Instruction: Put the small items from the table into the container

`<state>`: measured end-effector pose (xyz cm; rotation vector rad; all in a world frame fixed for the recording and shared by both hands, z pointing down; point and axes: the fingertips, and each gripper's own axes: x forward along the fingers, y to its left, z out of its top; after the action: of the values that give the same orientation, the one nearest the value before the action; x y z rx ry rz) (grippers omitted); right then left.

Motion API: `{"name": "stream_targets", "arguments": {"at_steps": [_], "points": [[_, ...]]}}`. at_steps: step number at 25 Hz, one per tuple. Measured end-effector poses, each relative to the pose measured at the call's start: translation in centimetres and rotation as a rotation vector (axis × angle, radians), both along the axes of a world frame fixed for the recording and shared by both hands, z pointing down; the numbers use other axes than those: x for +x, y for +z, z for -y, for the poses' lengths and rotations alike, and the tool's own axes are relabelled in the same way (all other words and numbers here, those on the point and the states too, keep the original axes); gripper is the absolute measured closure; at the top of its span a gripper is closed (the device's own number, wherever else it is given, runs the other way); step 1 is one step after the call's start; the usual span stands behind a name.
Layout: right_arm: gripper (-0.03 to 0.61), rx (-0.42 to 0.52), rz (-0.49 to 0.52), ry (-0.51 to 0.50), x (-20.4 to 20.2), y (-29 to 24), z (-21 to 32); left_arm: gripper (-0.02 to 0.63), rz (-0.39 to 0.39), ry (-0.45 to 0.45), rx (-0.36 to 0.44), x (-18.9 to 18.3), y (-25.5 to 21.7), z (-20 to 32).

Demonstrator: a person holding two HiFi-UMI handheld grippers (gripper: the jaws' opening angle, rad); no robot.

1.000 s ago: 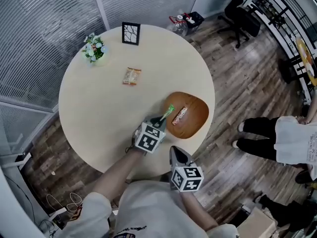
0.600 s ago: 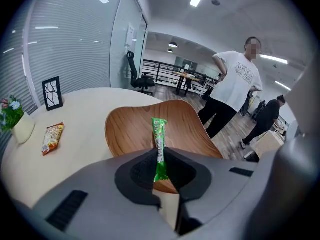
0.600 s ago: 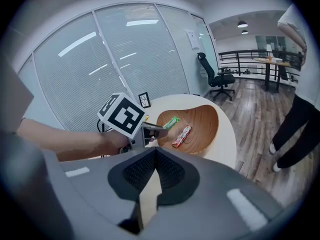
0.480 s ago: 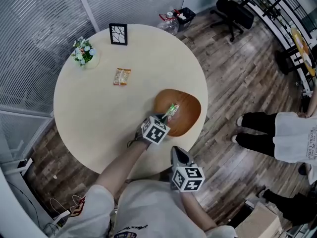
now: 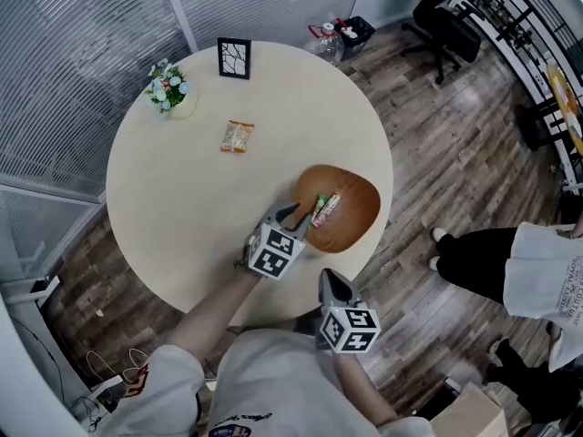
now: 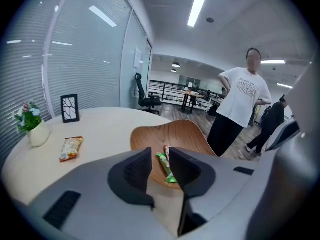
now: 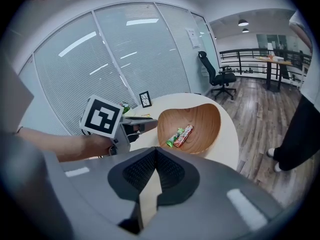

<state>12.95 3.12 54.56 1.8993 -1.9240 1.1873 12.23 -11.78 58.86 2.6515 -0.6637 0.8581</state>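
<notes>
**Covered, cropped, or too small to read**

In the left gripper view, the left gripper [image 6: 161,166], jaws opening with nothing between them, covers the near end of the green bar [image 6: 164,165]. It also hides all but a sliver of the red bar [image 6: 166,150] and the near rim of the bowl [image 6: 170,131].

In the head view, that gripper and the arm [image 5: 217,306] hide part of the near edge of the bench [image 5: 182,198]. Print on the packet [image 5: 237,137] is too small to read. The clutter [image 5: 342,35] on the floor beyond the bench is too small to name. A bystander [image 5: 537,267] is cut off by the right edge, showing only legs and shirt.

In the right gripper view, the plant [image 7: 124,105] is mostly hidden behind the left gripper. The body of the right gripper [image 7: 156,153] hides the bench's near side.
</notes>
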Motion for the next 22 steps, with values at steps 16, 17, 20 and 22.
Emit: {"name": "stream_targets", "arguments": {"at_steps": [16, 17, 20, 22], "points": [[0.577, 0.040, -0.020, -0.236, -7.0, 0.4, 6.8, 0.609, -0.045, -0.456, -0.030, -18.1, -0.9, 2.0], [0.577, 0.046, -0.025, -0.248, -7.3, 0.5, 7.4, 0.609, -0.046, -0.481, -0.035, -19.0, -0.8, 1.8], [0.577, 0.054, -0.034, -0.272, -8.2, 0.9, 9.0, 0.609, -0.044, -0.532, -0.040, -21.0, -0.3, 1.5], [0.577, 0.053, -0.042, -0.288, -8.8, 1.1, 10.2, 0.609, -0.042, -0.549, -0.043, -21.9, -0.2, 1.8]]}}
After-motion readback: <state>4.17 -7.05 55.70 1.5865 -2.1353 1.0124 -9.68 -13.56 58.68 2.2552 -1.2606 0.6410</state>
